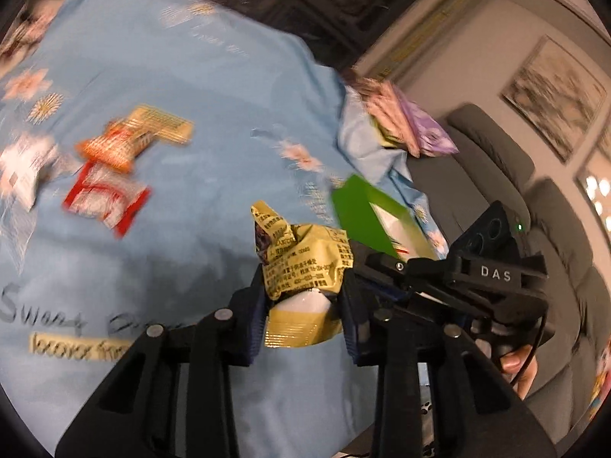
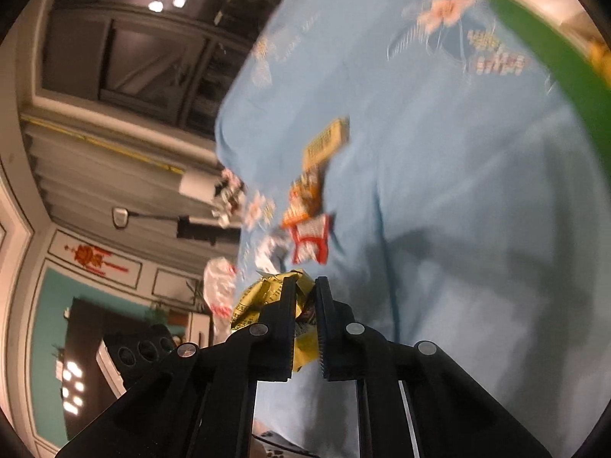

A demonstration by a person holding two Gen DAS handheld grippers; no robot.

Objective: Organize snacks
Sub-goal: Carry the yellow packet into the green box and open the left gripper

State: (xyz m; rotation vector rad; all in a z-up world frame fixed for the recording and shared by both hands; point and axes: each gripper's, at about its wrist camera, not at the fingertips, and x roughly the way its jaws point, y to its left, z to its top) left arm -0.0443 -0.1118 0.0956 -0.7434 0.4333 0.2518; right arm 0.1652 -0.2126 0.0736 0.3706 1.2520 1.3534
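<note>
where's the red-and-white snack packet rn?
Red-and-white packet lies on the blue floral cloth, left side of the left wrist view, just below the orange packet. In the right wrist view it's mid-frame, beyond the gripper tips.

On the pale blue flower-printed cloth [image 1: 198, 76], a red-and-white sachet [image 1: 105, 200] lies mid-left in the left wrist view, below an orange packet [image 1: 110, 149]; a green box [image 1: 362, 213] sits right of centre

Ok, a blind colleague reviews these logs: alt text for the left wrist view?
The left gripper is shut on a crumpled yellow packet above a light blue cloth. More packets lie blurred on the cloth to the left; a green box sits to the right.
</note>
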